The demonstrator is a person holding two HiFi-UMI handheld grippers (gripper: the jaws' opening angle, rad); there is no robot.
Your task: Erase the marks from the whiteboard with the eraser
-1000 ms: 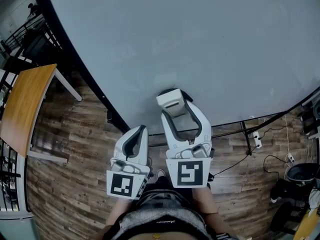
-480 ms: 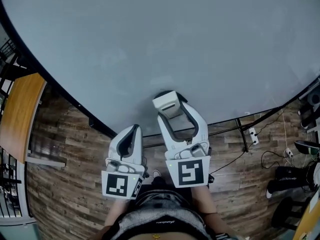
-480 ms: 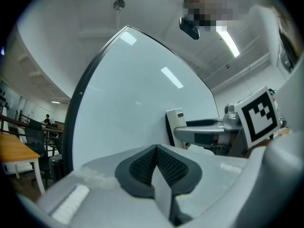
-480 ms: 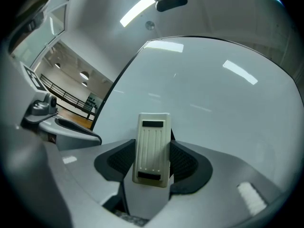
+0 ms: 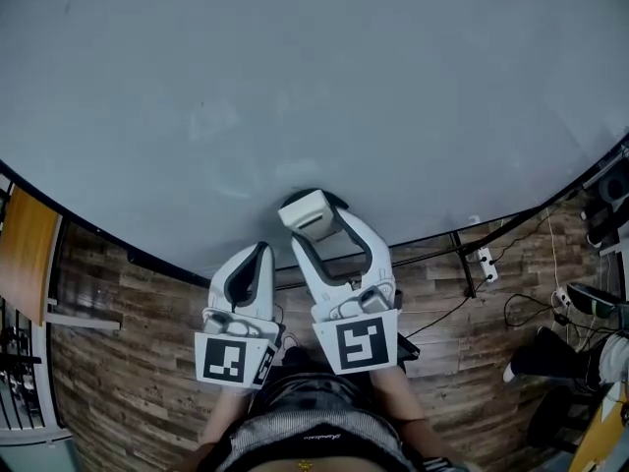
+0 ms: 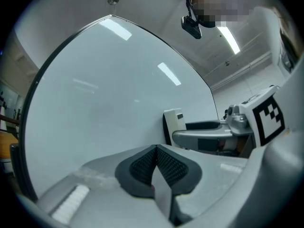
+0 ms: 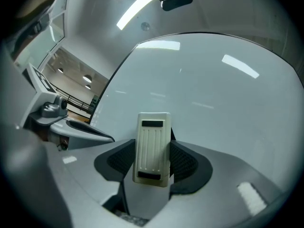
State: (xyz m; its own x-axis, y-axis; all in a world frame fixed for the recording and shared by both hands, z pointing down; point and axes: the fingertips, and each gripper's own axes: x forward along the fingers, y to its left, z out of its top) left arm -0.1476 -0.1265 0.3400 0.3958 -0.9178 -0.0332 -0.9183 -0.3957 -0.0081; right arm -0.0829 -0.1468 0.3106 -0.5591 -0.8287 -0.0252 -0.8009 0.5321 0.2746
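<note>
Presently eraser point(image 5: 313, 211) sits against whiteboard point(image 5: 295, 87) close to its bottom edge, pale back facing out, gripped by right claw point(image 5: 320, 230). Left claw point(image 5: 248, 275) is clenched on nothing, just beside it, below the board's edge.

Whiteboard point(image 5: 314, 87) top and sides beyond the head view's edges; eraser point(image 5: 313, 211) underside out of sight.

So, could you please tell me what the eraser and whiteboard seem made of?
The eraser looks like cream moulded plastic, matte, with ribbed grooves; its dark underside is possibly felt. The whiteboard seems a smooth glossy coated panel, mirroring ceiling lights.
</note>
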